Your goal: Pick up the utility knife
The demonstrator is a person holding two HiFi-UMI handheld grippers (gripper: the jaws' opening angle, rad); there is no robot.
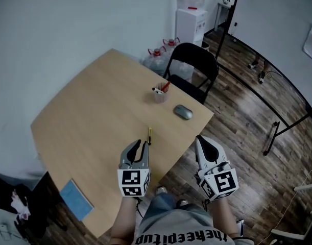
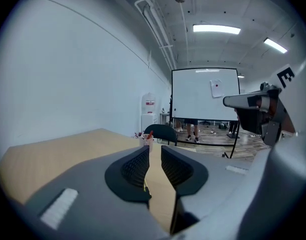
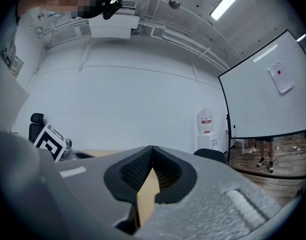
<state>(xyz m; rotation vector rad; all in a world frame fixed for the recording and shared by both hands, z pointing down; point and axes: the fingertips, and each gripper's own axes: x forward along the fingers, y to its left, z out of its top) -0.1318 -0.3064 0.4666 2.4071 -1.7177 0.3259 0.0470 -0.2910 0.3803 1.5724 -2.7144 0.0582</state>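
The utility knife [image 1: 149, 136] lies flat on the table [image 1: 94, 111], just ahead of the left gripper [image 1: 141, 145], with its long axis roughly in line with the fingers. The left fingers stand slightly apart and grip nothing. The right gripper [image 1: 202, 141], farther away past the table edge, is closed and empty.

White lettering on the person's grey shirt [image 1: 184, 235], just off the table's [image 1: 94, 116] near edge, seemed to read "thekeepitup". The water dispenser's [image 1: 191, 22] red label, beyond the table, was illegible.

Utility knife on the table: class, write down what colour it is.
Yellow with a dark part; the utility knife shows best in the head view.
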